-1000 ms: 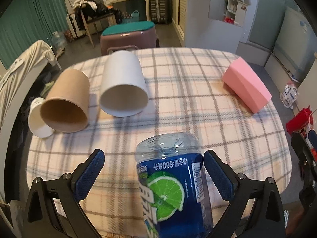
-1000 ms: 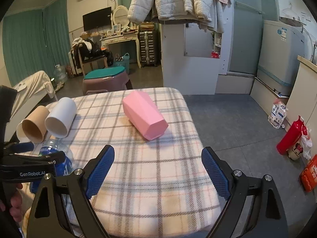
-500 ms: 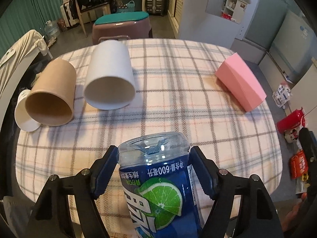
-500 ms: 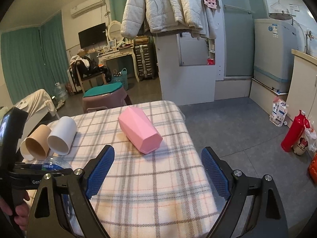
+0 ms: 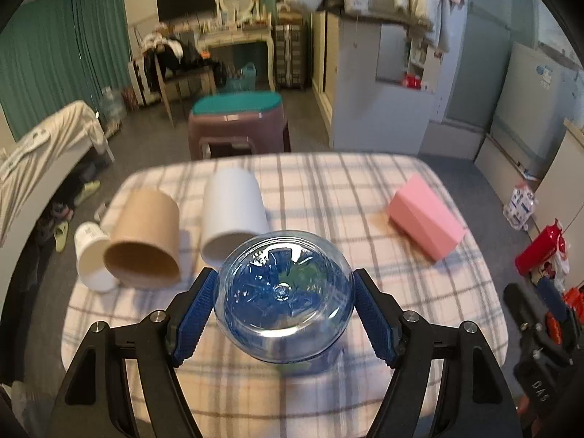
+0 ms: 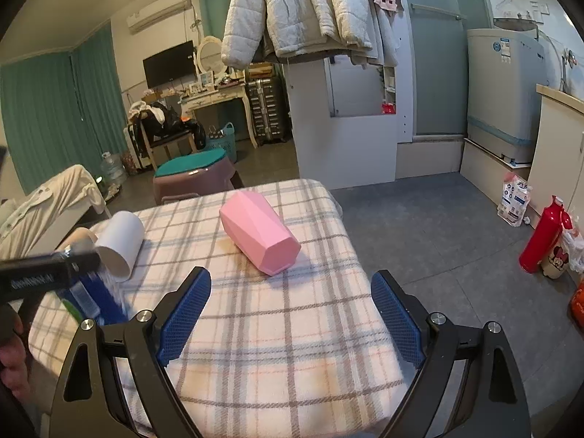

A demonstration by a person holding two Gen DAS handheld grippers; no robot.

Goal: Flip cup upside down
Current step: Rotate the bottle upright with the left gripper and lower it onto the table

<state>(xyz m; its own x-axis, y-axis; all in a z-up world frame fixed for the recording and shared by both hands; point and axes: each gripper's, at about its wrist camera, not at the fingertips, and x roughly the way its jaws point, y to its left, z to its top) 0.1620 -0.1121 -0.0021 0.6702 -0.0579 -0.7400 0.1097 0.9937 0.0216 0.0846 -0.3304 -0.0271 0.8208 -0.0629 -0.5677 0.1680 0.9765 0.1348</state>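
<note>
Bottle (image 5: pixel 283 301) filled the middle of the left wrist view, a clear plastic one with a blue label, clamped between the blue pads (image 5: pixel 193 314) of the left tool (image 5: pixel 283 310). Its ridged base faced the camera. Beyond it on the plaid tabletop (image 5: pixel 328 189) lay three cups on their sides: a white cup (image 5: pixel 233 215) just behind the bottle, a brown cup (image 5: pixel 146 241) beside it to the left, and a smaller white cup (image 5: pixel 91 259) touching the brown one at the tabletop's left edge. A pink cup (image 5: pixel 425 222) lay on its side well apart to the right.

From the right wrist view, the right tool (image 6: pixel 292 310) stood wide with nothing between its pads, over the near part of the tabletop (image 6: pixel 292 328). The pink cup (image 6: pixel 261 231) lay tilted ahead of it, its flat base toward the camera. At the far left the left tool (image 6: pixel 47 273) gripped the bottle (image 6: pixel 96 299), with the white cup (image 6: pixel 120 241) just behind.
</note>
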